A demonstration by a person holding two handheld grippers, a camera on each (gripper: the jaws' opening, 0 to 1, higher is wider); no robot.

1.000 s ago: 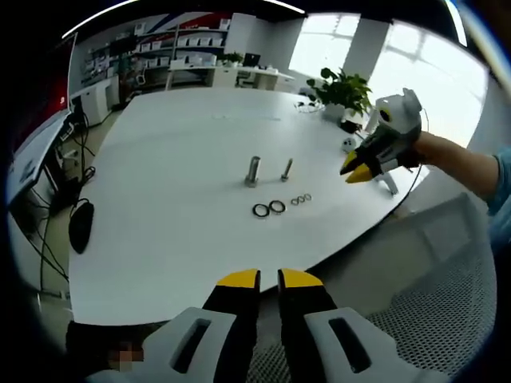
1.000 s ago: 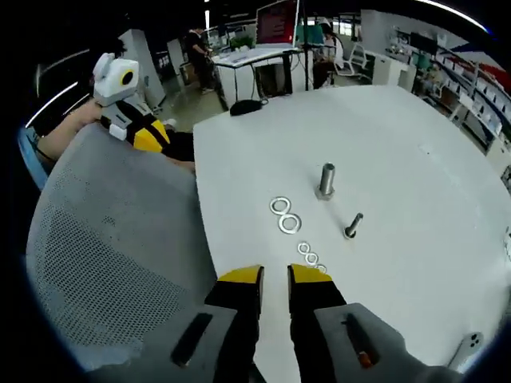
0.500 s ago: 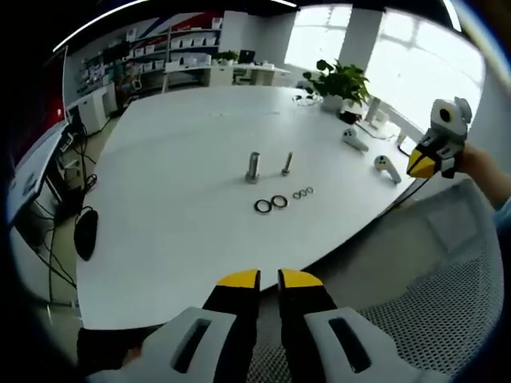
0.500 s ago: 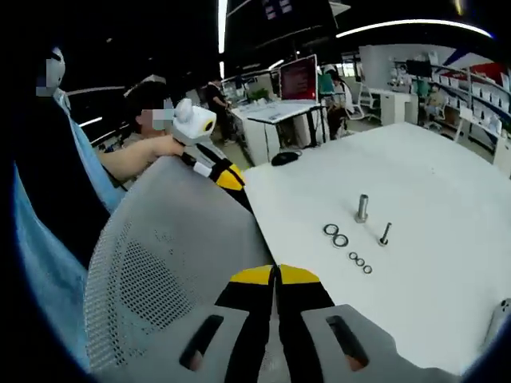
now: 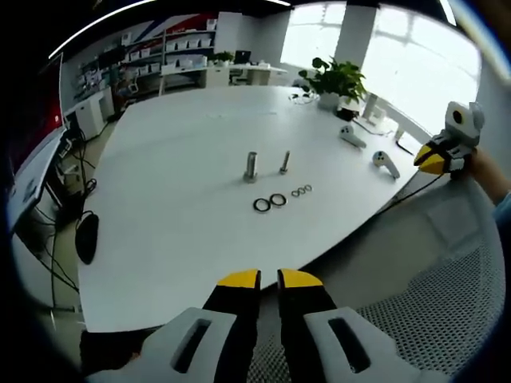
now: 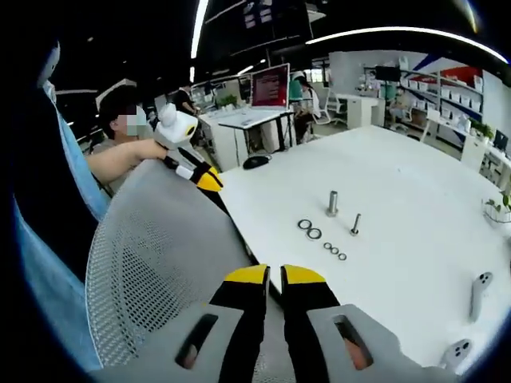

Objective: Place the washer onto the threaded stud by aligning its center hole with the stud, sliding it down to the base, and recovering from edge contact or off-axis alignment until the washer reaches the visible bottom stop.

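Grey mesh of an office chair back (image 6: 152, 263) sits nearest, below and beside both grippers, just off the edge of the broad white table (image 5: 184, 159). The left gripper (image 5: 269, 279) has its yellow-tipped jaws nearly together, only a thin gap between them, and nothing is held. The right gripper (image 6: 274, 275) is the same: jaws almost closed, a thin gap, nothing gripped; both hang clear of the table edge.

Out on the tabletop, well apart from either gripper, lie two larger dark ring washers (image 5: 269, 203) flat and side by side, with a row of three small washers (image 5: 301, 191) just beside them. Just beyond stand the thicker grey metal stud (image 5: 251, 167) and the thinner threaded stud (image 5: 284, 163), both upright, long axes pointing straight up from the table, near each other but not touching. No washer is on either stud.

Two white handheld controllers (image 5: 366, 150) lie near the table's far right edge in the left gripper view. A black computer mouse (image 5: 86, 237) rests at the left rim. Farther off, a potted green plant (image 5: 331, 82) stands before bright windows, and shelves and desks line the back wall; a red screen (image 6: 270, 86) glows in the right gripper view.
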